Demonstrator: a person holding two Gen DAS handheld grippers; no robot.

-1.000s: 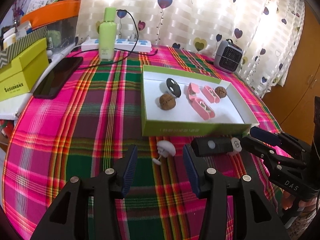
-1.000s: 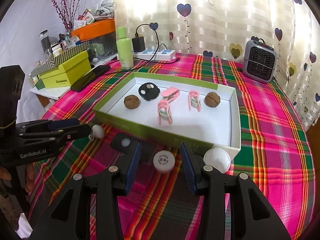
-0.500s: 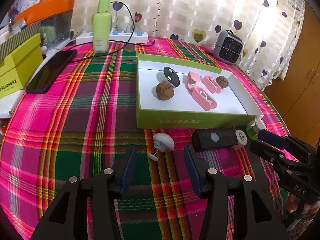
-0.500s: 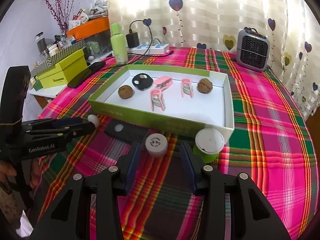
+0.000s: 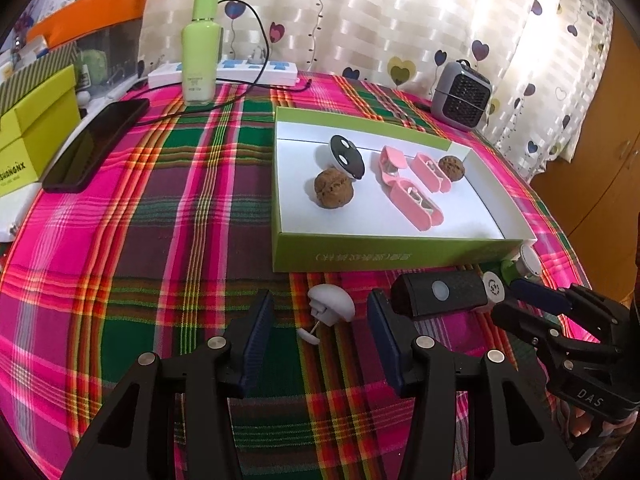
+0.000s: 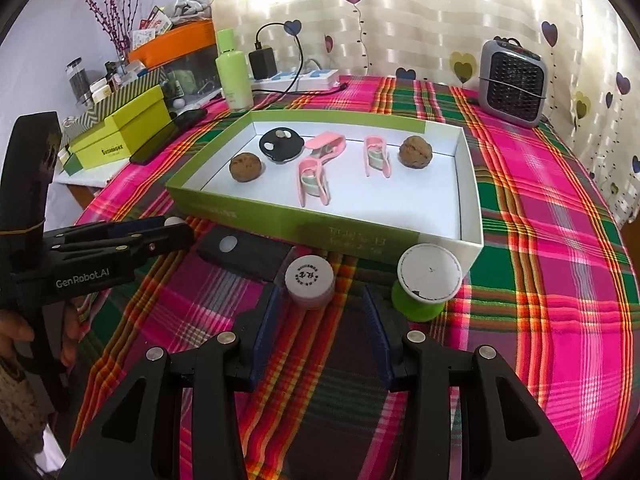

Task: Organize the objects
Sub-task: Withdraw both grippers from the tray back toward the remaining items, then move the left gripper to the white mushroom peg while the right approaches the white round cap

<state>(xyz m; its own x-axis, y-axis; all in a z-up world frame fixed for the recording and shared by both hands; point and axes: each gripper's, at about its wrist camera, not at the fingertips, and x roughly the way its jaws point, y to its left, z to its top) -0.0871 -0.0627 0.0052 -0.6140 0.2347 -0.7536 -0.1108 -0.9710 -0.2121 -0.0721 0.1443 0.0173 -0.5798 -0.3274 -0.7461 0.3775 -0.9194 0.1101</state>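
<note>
A green-walled box (image 5: 384, 254) (image 6: 280, 220) holds two walnuts (image 5: 334, 189), a black disc (image 5: 347, 152) and pink clips (image 5: 416, 204). In front of it lie a white hook (image 5: 332, 306), a black block (image 5: 440, 294) (image 6: 244, 254), a small white jar (image 6: 310, 280) and a green spool with a white top (image 6: 426, 280). My left gripper (image 5: 318, 330) is open, just behind the white hook. My right gripper (image 6: 320, 326) is open, just short of the white jar. Each gripper shows in the other's view, the right one (image 5: 532, 296) and the left one (image 6: 176, 226).
A plaid cloth covers the table (image 5: 160, 220). A phone (image 5: 94, 144), a green bottle (image 5: 200, 64), a power strip (image 5: 228, 72) and yellow-green boxes (image 5: 36, 128) stand at the back left. A small grey heater (image 6: 512, 82) stands at the back right.
Both grippers drew back and rose a little over the second, then the left one edged closer to the white hook. Both stay open; no object moved.
</note>
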